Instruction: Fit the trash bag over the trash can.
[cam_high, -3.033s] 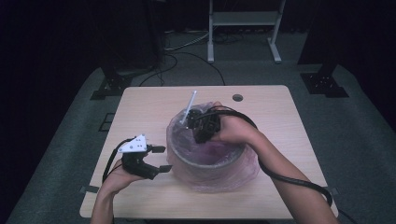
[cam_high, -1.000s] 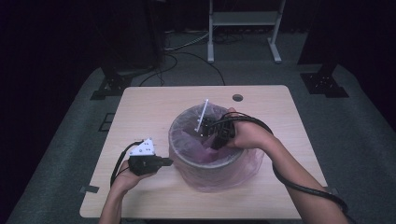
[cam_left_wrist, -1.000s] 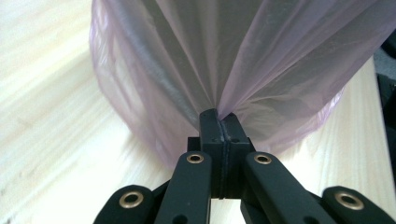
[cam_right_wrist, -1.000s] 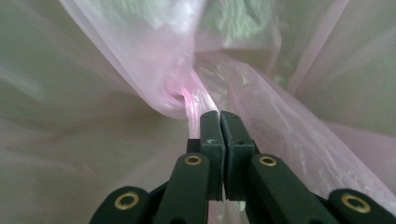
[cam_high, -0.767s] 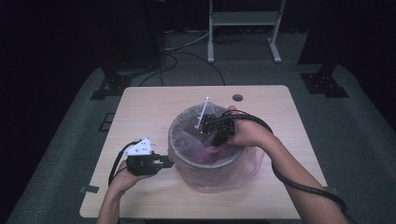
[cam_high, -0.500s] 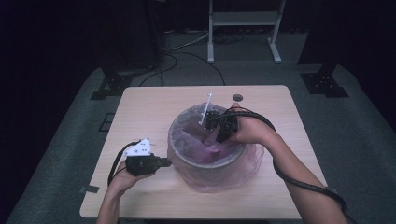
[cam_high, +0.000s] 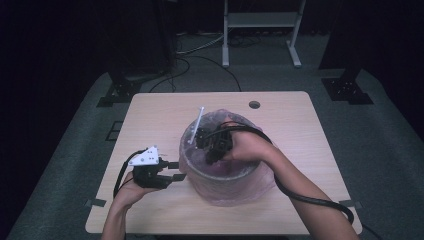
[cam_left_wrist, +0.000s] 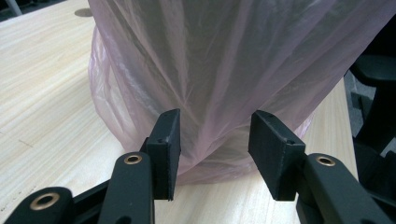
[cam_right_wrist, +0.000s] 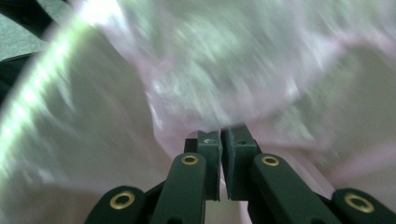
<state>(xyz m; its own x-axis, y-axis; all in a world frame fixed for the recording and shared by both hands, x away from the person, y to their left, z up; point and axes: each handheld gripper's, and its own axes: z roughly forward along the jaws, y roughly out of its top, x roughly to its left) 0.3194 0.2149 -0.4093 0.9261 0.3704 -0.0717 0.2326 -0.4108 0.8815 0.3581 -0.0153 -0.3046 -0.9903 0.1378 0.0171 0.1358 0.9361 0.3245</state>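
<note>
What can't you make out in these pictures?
- Bin contents: high view, hidden by the right gripper, the hand and the pink bag.
- What the right jaws pinch, if anything: right gripper view, motion blur.
- Bin wall: left gripper view, covered by the bag.
- White stick's lower end: high view, hidden inside the bin.

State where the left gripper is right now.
In the high view the left gripper sits at the table's front left, jaws open and pointing at the outer side of the bin lined with a pink bag, close beside it.
</note>
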